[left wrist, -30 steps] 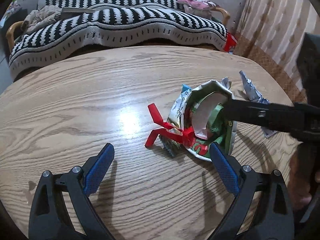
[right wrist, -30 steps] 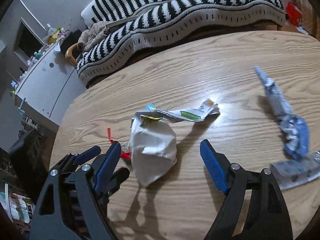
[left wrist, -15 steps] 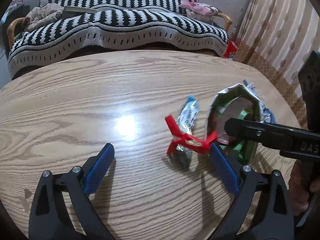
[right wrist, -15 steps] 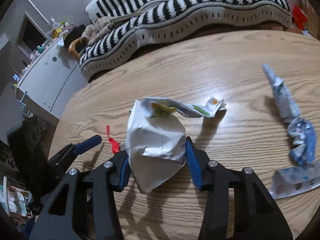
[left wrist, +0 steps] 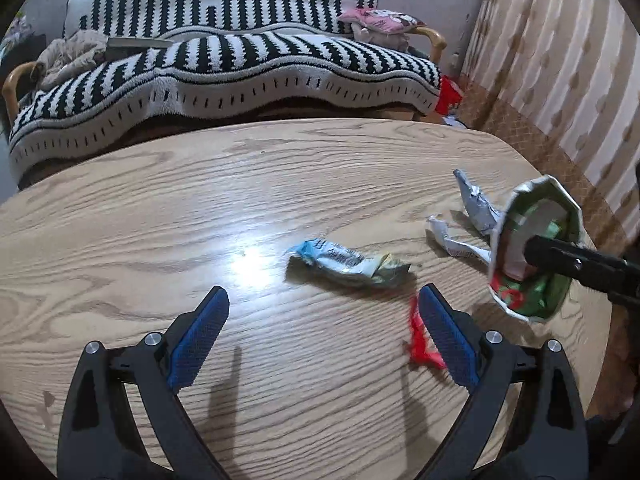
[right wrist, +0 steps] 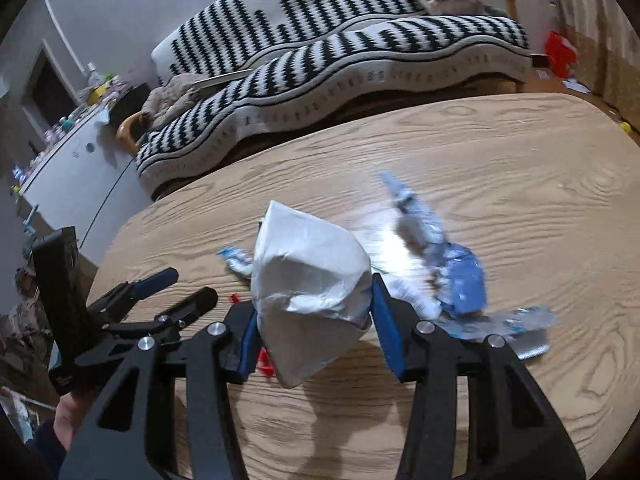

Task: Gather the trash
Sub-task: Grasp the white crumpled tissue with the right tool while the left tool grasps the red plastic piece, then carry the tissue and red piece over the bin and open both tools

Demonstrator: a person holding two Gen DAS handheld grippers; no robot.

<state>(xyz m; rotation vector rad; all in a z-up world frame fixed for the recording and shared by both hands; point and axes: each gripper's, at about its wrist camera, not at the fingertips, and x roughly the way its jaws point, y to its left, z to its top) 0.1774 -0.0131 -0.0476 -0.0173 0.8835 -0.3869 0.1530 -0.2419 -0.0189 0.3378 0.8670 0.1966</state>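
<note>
Crumpled blue-and-yellow wrapper lay crosswise just ahead of the spread-jawed left gripper, mid-table; the right gripper clamped the foil bag.

Snack bag: crumpled, silver outside, green and red print inside; mouth open; held off the table. Blue-and-white wrapper: twisted, lying flat near the table centre. Red ribbon: crumpled, lying on the wood near the front edge. Silver-blue wrappers: crumpled cluster, blurred, lying on the wood toward the right side
</note>
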